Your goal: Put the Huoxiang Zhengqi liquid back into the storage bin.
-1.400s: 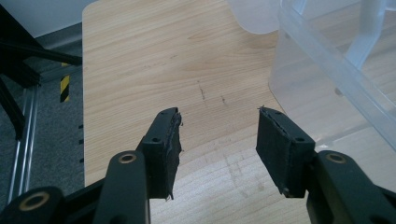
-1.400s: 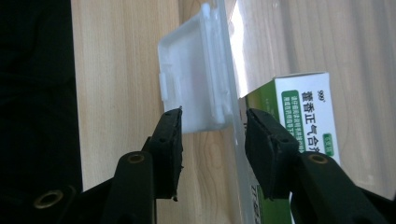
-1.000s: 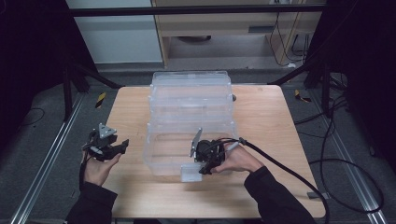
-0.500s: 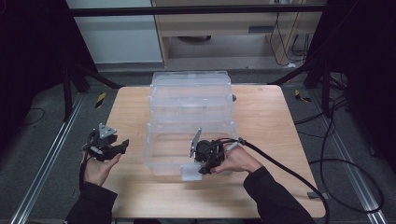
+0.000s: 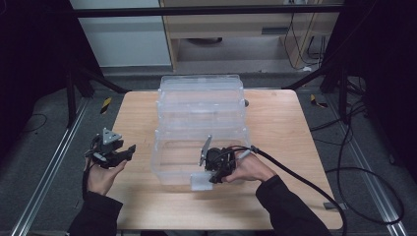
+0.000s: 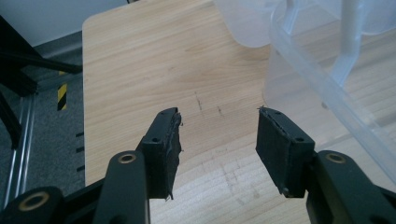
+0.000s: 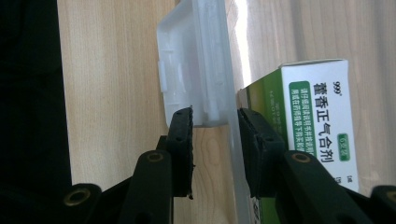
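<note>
At frame centre, two clear bins (image 5: 200, 101) stand stacked; one medicine box (image 7: 313, 121) sits inside. Right gripper (image 5: 215, 172) jaws, just closing, clench one bin's latch (image 7: 194, 70). Lower left, left gripper (image 5: 120, 153) jaws released, empty.

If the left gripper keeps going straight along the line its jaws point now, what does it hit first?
Most likely the bare light wooden tabletop: the left gripper stands open, aimed at wood just left of the clear plastic storage box. Depth is hard to judge, so the box's corner might be grazed.

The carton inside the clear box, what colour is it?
The carton is white with green panels and green print, best seen in the right gripper view.
</note>
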The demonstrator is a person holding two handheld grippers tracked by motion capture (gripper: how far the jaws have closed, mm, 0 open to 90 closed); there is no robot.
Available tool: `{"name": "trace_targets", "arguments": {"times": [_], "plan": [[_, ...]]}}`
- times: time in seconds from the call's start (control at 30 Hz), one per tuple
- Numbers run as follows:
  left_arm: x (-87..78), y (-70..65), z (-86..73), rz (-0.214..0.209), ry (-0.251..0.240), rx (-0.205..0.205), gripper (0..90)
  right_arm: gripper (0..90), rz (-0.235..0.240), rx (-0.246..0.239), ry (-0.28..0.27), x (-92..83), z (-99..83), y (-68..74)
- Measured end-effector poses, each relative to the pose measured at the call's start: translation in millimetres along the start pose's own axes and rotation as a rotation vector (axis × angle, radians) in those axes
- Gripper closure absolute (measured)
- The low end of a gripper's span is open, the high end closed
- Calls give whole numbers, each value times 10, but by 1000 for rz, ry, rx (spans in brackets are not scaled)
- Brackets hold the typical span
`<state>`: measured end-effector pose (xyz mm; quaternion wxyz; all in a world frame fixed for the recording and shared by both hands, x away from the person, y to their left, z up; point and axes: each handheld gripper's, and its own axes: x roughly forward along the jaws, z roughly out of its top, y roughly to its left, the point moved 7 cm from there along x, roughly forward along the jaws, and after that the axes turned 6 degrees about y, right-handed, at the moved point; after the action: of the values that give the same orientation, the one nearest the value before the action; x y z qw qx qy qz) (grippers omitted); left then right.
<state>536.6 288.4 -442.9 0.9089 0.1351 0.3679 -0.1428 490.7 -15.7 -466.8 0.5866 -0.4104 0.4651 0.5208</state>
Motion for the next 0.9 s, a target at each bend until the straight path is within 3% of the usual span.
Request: {"name": "trace_targets", "arguments": {"times": [0.3,0.9], "plan": [[-115,27,178,-10,-55,11,483,667,-3,3,7,-3,0,6],[-173,-81,615,-32,-84,120,478,667,-9,-1,0,-1,0,10]]}}
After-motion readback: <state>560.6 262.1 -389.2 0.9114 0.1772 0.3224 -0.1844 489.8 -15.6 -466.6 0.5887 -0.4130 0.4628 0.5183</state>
